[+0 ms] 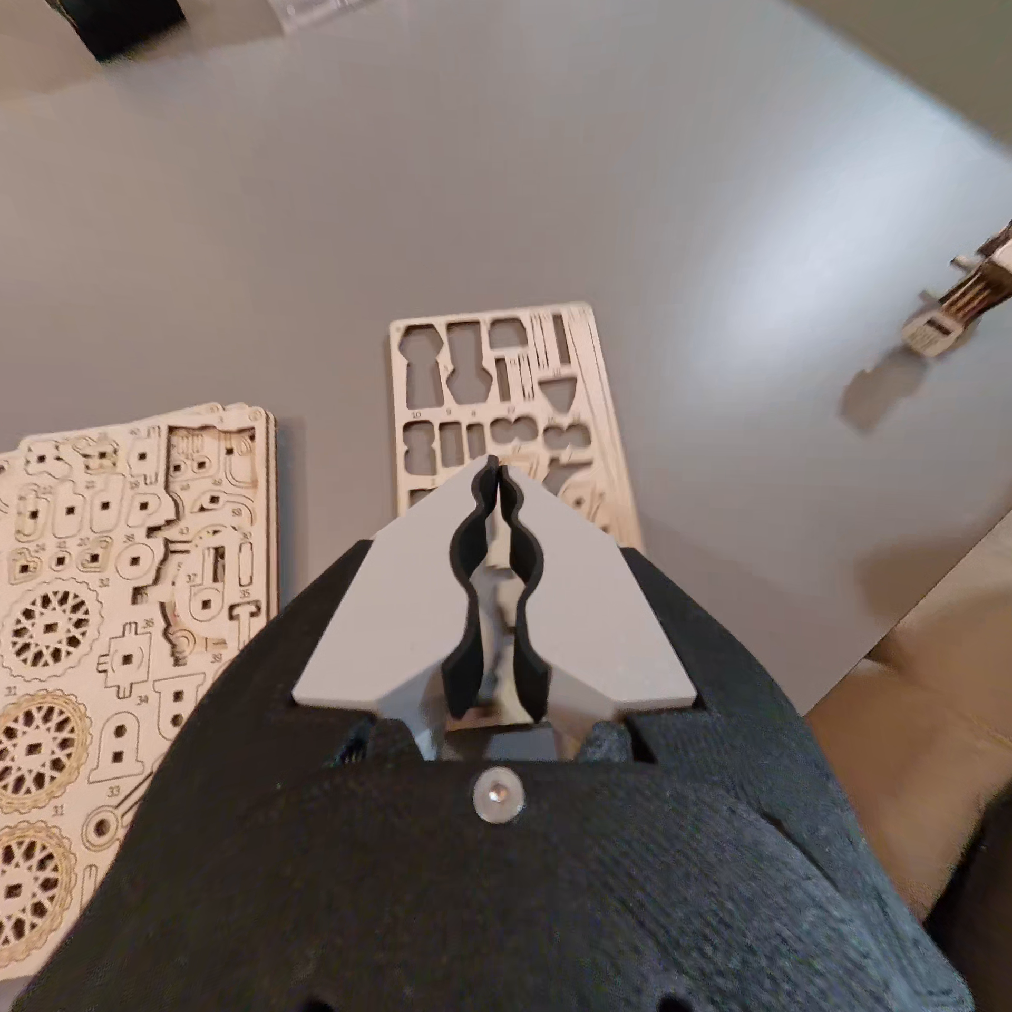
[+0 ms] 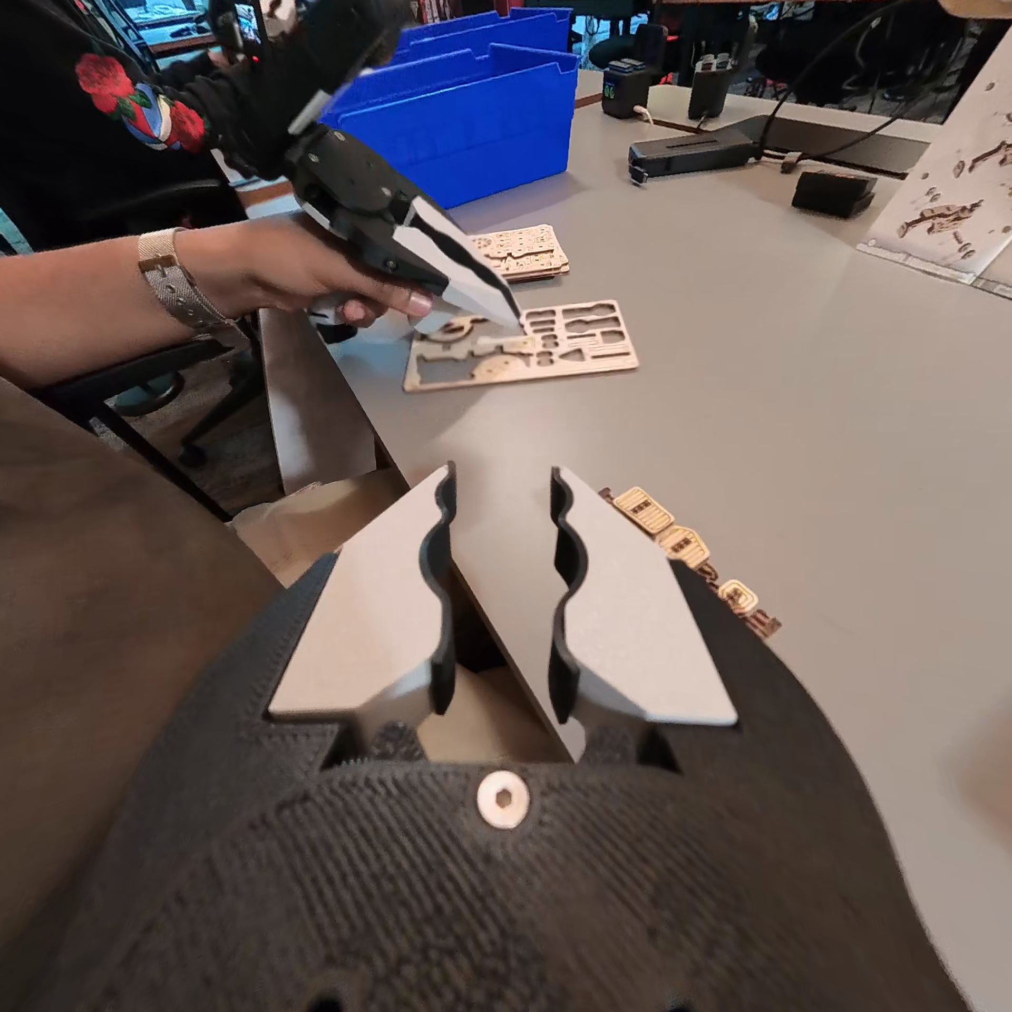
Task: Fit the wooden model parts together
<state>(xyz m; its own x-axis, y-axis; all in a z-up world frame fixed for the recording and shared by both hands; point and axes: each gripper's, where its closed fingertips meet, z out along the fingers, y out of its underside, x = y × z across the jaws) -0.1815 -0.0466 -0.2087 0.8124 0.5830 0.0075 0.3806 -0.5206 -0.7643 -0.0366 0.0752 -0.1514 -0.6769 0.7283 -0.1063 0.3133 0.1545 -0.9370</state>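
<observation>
Half-built wooden model point(image 2: 690, 547) at the near edge of the tabletop point(image 2: 794, 427), flat on its side, just beside the right finger of the right claw point(image 2: 501, 482) and not held by anything. Seems to be a short chain of pale slatted blocks with dark burnt edges; partly hidden behind the finger. Farther along the tabletop, a thin wooden sheet point(image 1: 509, 394) with most of its shapes already punched out, a few parts left in the end nearest the person. Left claw point(image 1: 494, 465) angled down over that end, tips pressed together and right at the sheet's surface, next to a small pale sliver; cannot tell whether anything thin is pinched between the tips or merely prodded. Right claw spread wide, empty, level above the table edge. Looks like the fetching step: getting the next part loose from the sheet, with the joining itself not yet begun. Calls next for a firm hold on a freed part, probably with the sheet kept from lifting, then for bringing that part across to the model and steadying the model with the right claw while tab and slot line up. Beyond the sheet, a stack of uncut sheets point(image 1: 137, 547) full of wheels and gears, well apart from the model. At the back, blue bins point(image 2: 465, 109); off to the right, a printed instruction page point(image 2: 958, 191).
</observation>
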